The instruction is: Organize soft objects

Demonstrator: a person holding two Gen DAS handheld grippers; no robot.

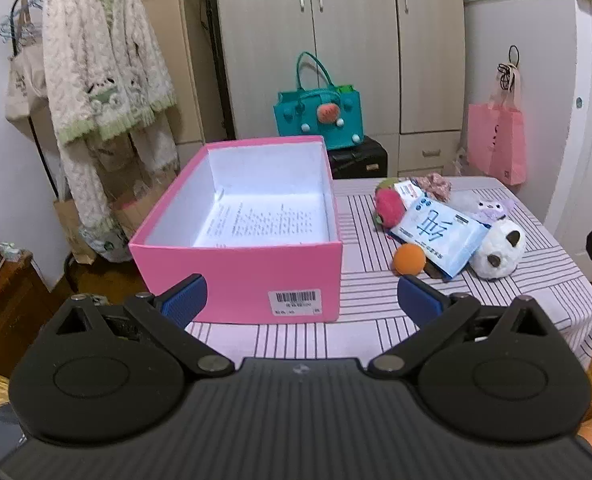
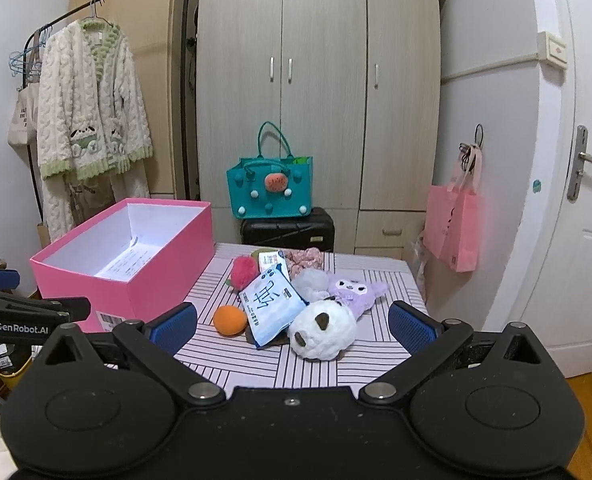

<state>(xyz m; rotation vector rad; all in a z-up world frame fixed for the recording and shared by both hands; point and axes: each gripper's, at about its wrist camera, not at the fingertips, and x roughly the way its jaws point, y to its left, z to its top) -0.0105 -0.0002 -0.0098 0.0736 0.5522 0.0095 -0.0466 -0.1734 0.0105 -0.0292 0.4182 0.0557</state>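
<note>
Right wrist view: the right claw (image 2: 292,322), wide open and empty, faces the panda plush (image 2: 322,330) just ahead; left claw (image 1: 302,300) equally open before the empty pink box (image 1: 240,264). First pick pending.

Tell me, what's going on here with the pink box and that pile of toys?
A person holds a pair of tongs in each hand, tidying soft things. Both the left tongs and the right tongs are open and hold nothing. The pink box contains only a printed sheet. The panda plush, orange ball, tissue pack, purple plush and pink plush all lie heaped on the striped tablecloth beside it.
</note>
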